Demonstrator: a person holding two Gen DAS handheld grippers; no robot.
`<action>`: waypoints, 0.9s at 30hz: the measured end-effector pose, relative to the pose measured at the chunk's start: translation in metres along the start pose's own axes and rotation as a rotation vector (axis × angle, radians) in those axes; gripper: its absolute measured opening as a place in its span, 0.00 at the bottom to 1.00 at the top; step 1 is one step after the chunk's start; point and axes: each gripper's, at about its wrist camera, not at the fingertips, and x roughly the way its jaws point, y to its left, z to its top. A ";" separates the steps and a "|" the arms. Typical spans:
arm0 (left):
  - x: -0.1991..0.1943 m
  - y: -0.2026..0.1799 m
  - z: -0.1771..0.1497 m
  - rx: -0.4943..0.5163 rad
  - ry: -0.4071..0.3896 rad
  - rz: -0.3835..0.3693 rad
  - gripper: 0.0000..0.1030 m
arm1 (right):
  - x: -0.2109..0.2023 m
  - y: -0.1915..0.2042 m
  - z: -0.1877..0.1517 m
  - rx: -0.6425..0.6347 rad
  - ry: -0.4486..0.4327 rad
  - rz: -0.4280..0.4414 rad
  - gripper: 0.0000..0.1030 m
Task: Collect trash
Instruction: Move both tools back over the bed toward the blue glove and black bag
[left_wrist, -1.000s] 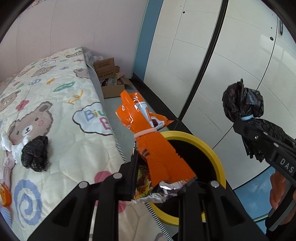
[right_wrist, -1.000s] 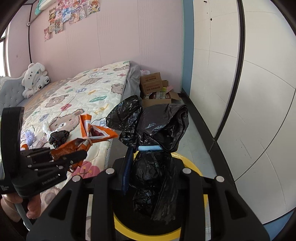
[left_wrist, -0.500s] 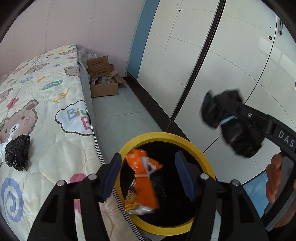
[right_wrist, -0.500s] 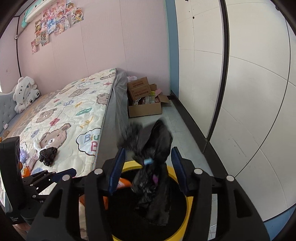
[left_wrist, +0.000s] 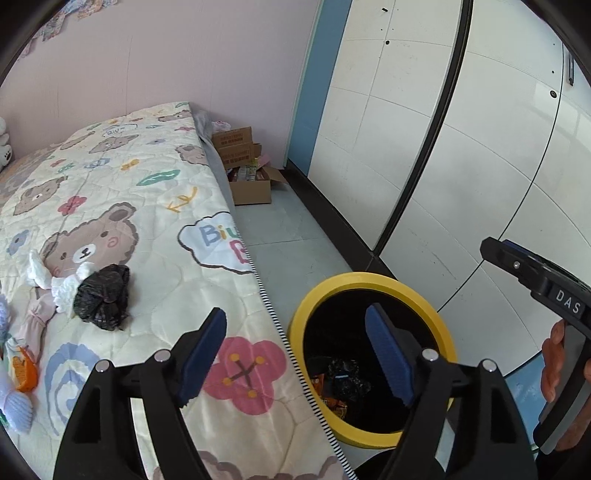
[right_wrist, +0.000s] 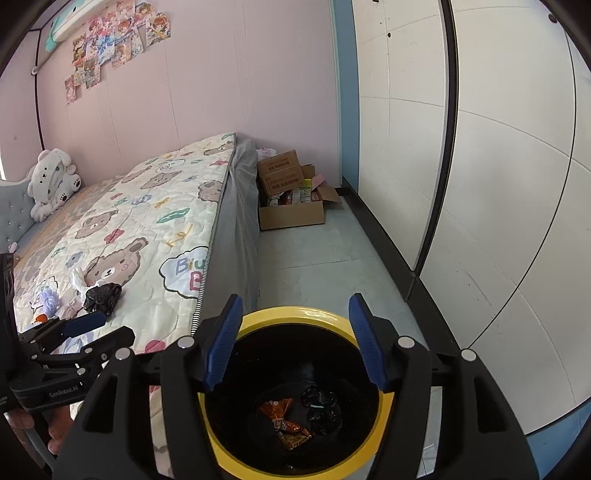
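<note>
1. You just let go w/ both claws. The orange snack bag (right_wrist: 282, 417) and the tied black bag (right_wrist: 319, 408) were in your claws a sec ago; now both lie at the bottom of the yellow bin (right_wrist: 295, 317).
2. So 2 bits of trash are done.
3. More is left: a crumpled black bag (left_wrist: 103, 295) and white tissue (left_wrist: 61, 282) sit on the bed (left_wrist: 155, 206), well apart from the bin, plus small orange bits at the bed's near edge.
4. Left claw (left_wrist: 295, 349): jaws have just been opening, now wide, nothing in them. It points down over the bed edge, just beside the bin.
5. Right claw (right_wrist: 295, 338): jaws have just been opening, now apart, empty. It tilts down right over the bin.
</note>
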 end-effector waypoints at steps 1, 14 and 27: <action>-0.006 0.005 0.000 -0.002 -0.006 0.018 0.75 | -0.001 0.005 0.000 -0.006 -0.004 0.011 0.58; -0.087 0.075 -0.012 -0.026 -0.073 0.174 0.90 | -0.012 0.097 -0.002 -0.112 -0.030 0.143 0.76; -0.160 0.155 -0.049 -0.122 -0.111 0.300 0.92 | -0.007 0.199 -0.002 -0.209 -0.033 0.238 0.83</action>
